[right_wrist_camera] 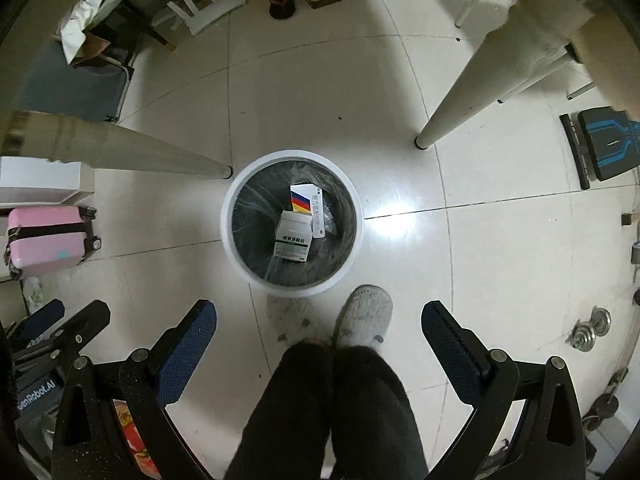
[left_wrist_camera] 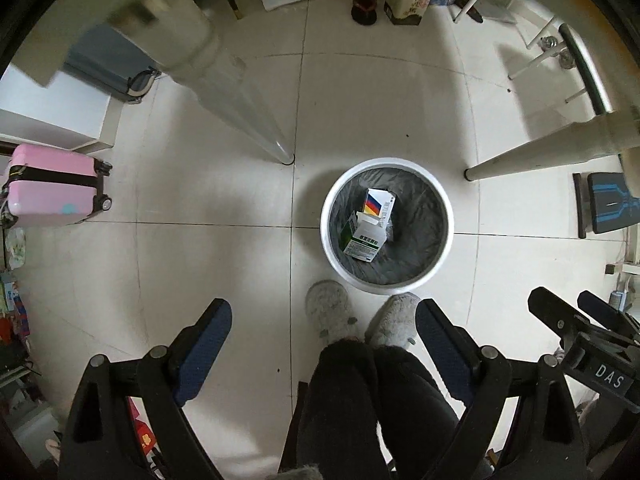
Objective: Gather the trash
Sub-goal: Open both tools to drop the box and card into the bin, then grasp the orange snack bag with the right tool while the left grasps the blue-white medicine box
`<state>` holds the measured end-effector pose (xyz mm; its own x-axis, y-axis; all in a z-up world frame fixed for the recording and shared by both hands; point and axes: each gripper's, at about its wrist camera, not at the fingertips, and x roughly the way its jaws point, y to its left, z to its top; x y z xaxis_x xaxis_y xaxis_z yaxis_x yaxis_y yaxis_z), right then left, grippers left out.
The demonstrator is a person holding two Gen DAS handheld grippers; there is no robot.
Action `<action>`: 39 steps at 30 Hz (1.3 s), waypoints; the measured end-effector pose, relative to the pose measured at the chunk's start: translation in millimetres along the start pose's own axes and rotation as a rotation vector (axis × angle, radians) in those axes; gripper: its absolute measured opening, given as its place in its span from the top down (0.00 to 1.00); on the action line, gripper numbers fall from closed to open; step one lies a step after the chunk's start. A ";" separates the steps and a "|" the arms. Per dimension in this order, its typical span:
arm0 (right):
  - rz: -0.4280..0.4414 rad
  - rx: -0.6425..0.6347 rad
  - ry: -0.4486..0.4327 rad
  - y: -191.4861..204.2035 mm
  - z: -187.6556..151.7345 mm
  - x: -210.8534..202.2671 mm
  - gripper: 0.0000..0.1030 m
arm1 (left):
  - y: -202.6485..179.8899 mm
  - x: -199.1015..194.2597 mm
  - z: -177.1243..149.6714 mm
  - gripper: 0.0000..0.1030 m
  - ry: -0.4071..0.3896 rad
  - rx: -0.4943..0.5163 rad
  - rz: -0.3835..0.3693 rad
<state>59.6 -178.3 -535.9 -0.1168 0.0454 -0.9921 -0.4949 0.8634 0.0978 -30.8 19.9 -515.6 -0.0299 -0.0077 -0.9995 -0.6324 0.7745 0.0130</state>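
1. Trash first: two small cardboard boxes are lying at the bottom of the round white plastic bin [right_wrist_camera: 240,248], which is lined with a dark grey bag and standing on the pale tiled floor [right_wrist_camera: 400,140].
2. I'm looking at the white box with green print [right_wrist_camera: 292,242], sitting nearer the person's feet, and the white box with the black, red and yellow stripes [right_wrist_camera: 306,204], which is touching it on the far side.
3. I'm seeing my left gripper [left_wrist_camera: 324,322] hanging over the floor with its blue-padded fingers [left_wrist_camera: 208,340] spread wide and nothing between them.
4. My right gripper [right_wrist_camera: 320,326] is likewise gaping wide, pads [right_wrist_camera: 448,344] far apart, carrying nothing, and pointing almost straight down at the bin.
5. From the left wrist view, the bin [left_wrist_camera: 332,256] is sitting ahead and toward the right finger; the right gripper's black frame is poking in at the lower right edge.
6. I'm catching a pair of fluffy grey slippers [right_wrist_camera: 366,314] and dark trouser legs [right_wrist_camera: 340,408] standing just beside the bin's near rim; one toe is nearly touching it.
7. Two cream tapered table legs [right_wrist_camera: 472,92] are planted on the tiles on either side of the bin, apart from it.
8. Off to the left, a pink hard-shell suitcase [right_wrist_camera: 48,240] with a dark band is lying by a white cabinet, well apart from the bin.
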 end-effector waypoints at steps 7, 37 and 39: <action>0.027 0.000 -0.022 11.9 -18.7 -87.4 0.00 | 12.0 -72.1 -14.3 0.09 -0.037 0.006 -0.011; -0.016 0.183 -0.194 -150.3 253.7 -289.0 0.05 | -110.0 -200.6 237.0 0.09 -0.149 -0.047 0.008; -0.008 0.172 -0.166 -145.4 269.8 -271.4 0.07 | -124.2 -194.4 259.6 0.09 -0.124 -0.060 0.000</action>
<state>395.6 -180.7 -302.0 0.0365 0.1078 -0.9935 -0.3392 0.9365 0.0891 254.5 89.4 -330.2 0.0641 0.0732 -0.9953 -0.6774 0.7355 0.0105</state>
